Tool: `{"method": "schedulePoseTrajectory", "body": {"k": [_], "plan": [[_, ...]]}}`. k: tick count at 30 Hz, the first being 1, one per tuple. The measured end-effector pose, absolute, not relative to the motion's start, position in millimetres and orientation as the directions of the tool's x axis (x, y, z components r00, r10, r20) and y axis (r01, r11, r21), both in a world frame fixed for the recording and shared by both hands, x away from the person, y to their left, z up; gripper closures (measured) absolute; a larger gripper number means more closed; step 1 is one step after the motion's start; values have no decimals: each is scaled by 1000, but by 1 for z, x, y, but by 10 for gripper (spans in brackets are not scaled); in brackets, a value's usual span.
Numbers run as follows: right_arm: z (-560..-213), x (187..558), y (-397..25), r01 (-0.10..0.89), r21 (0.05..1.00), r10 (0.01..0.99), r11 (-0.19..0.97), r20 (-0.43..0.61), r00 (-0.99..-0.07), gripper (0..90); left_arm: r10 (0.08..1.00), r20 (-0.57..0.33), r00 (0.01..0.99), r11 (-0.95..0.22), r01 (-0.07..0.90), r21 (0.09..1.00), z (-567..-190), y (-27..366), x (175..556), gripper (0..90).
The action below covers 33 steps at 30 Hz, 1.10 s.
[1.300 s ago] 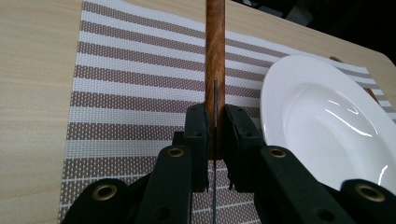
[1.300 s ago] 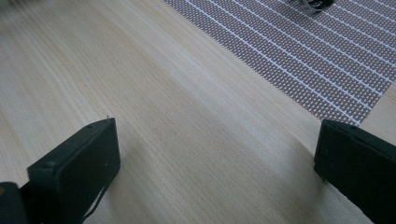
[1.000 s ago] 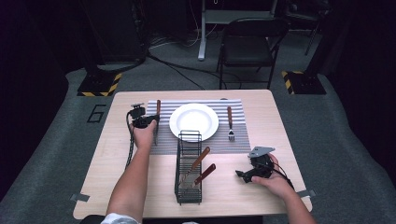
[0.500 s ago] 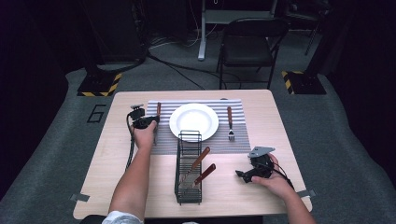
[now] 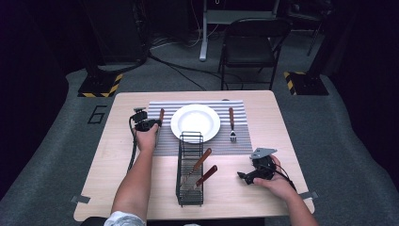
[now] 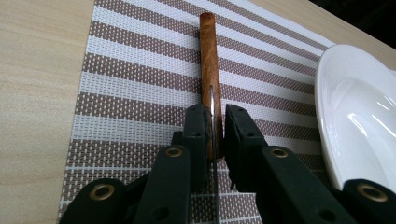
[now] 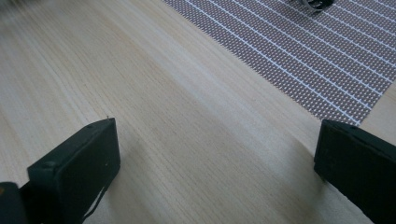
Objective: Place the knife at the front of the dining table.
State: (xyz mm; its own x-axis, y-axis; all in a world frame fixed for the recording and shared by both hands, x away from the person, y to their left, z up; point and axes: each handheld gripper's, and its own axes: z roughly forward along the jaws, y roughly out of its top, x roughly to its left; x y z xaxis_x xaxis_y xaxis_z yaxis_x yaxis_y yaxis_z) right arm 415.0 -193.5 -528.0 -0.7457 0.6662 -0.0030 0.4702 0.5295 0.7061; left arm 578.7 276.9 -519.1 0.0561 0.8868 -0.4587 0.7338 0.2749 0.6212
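Observation:
A knife with a wooden handle (image 5: 161, 115) lies at the left side of the striped placemat (image 5: 164, 146), beside the white plate (image 5: 175, 123). My left gripper (image 5: 153, 125) is shut on the knife. In the left gripper view the thin blade stands on edge between the pads of that gripper (image 6: 215, 122), and the handle (image 6: 208, 56) points away over the placemat (image 6: 140, 84), with the plate (image 6: 355, 116) at right. A fork (image 5: 231, 125) lies right of the plate. My right gripper (image 5: 242, 176) rests open near the front right, its jaws (image 7: 217, 154) wide apart over bare wood.
A black wire rack (image 5: 190, 188) stands in the front middle of the table and holds two wooden-handled utensils (image 5: 201, 160). The fork's tines (image 7: 310, 3) show at the top of the right gripper view. A folding chair (image 5: 249, 47) stands beyond the far edge.

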Motion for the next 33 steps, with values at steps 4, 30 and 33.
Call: {"method": "schedulePoseTrajectory", "body": {"k": [4,30,33], "plan": [[-528,415,-193,470,706,666,530,-3,-746,0,894,-445,52,267,735,623,-518,278,578,762],[-528,415,-193,469,707,664,529,0,-748,0,919,-378,113,175,741,648,-503,287,561,606],[-528,415,-193,470,707,665,529,-2,-747,0,920,-367,136,158,729,666,-497,287,558,597]]}}
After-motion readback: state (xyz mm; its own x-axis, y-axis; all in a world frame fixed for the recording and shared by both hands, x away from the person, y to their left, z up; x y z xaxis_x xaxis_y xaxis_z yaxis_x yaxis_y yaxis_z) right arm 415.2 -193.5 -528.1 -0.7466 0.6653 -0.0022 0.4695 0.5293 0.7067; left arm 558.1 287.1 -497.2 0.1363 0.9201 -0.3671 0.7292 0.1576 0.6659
